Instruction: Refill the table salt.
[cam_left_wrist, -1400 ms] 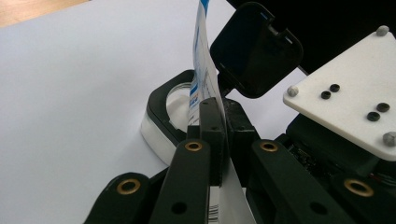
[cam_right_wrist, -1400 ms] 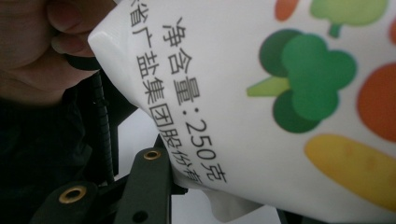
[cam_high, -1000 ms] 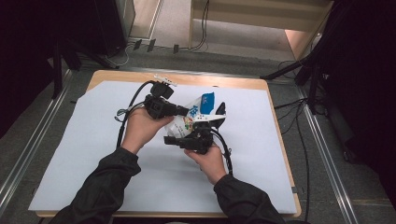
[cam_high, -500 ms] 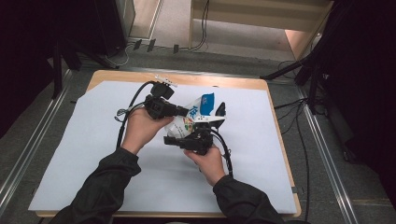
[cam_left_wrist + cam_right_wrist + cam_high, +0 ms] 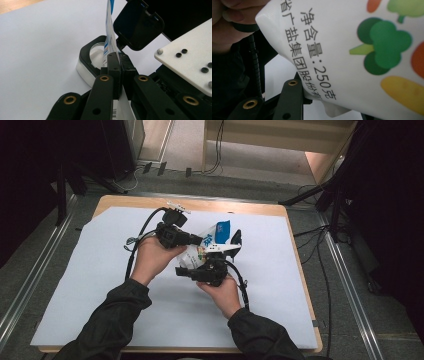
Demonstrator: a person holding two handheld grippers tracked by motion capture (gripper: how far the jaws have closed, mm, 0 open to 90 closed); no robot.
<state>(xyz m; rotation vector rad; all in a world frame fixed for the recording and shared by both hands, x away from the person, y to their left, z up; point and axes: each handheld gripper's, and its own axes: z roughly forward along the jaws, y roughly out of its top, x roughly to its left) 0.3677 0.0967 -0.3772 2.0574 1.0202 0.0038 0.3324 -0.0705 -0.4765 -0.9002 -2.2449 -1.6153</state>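
Observation:
A white bag [image 5: 214, 234] with a blue top and printed vegetables is held up over the middle of the table between both grippers. My left gripper [image 5: 196, 240] comes in from the left and is shut on the bag's thin edge [image 5: 109, 37]; in the left gripper view its jaws [image 5: 119, 65] are pressed flat together on it. My right gripper [image 5: 189, 271] grips the lower body of the bag from the near side. The bag [image 5: 352, 50] sits right in front of the right gripper's [image 5: 329, 102] camera, with one black jaw against its underside.
White paper [image 5: 100, 270] covers the wooden table [image 5: 260, 209]. A black-rimmed white round holder [image 5: 91, 56] lies on the paper just beyond the bag. Cables trail from both grippers. Dark stands and cables surround the table on the floor.

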